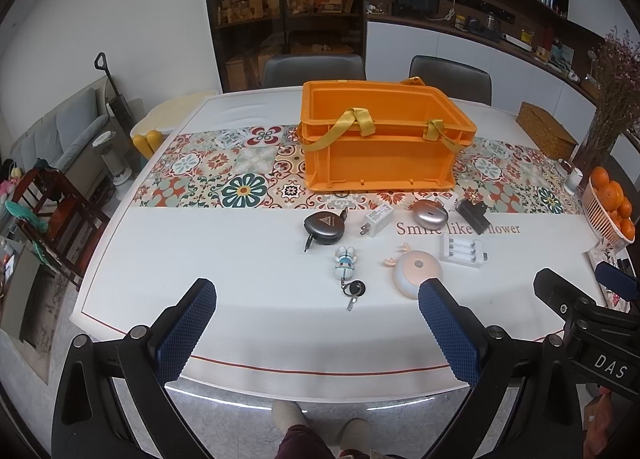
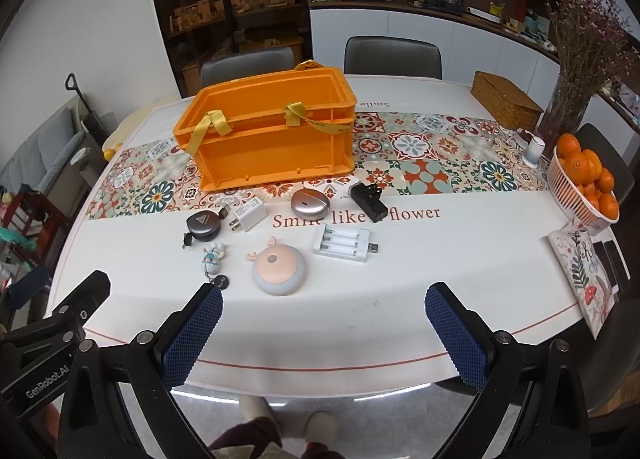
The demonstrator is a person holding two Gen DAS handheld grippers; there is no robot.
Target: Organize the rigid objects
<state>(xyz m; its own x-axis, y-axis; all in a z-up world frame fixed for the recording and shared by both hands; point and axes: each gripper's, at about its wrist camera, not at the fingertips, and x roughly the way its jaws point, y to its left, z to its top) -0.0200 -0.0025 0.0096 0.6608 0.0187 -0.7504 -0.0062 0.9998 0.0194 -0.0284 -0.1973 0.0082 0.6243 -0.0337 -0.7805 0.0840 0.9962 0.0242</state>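
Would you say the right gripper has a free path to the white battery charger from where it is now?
Probably yes: the right gripper is open, and only bare tablecloth lies before the battery charger.

Your right tongs [image 2: 323,329] hang spread wide over the near edge of the worktop [image 2: 400,291], gripping nothing. Ahead of them lie the pink round lamp [image 2: 280,269], the battery charger [image 2: 344,243] and the keychain figure [image 2: 213,256]; the orange crate [image 2: 272,139] stands beyond.
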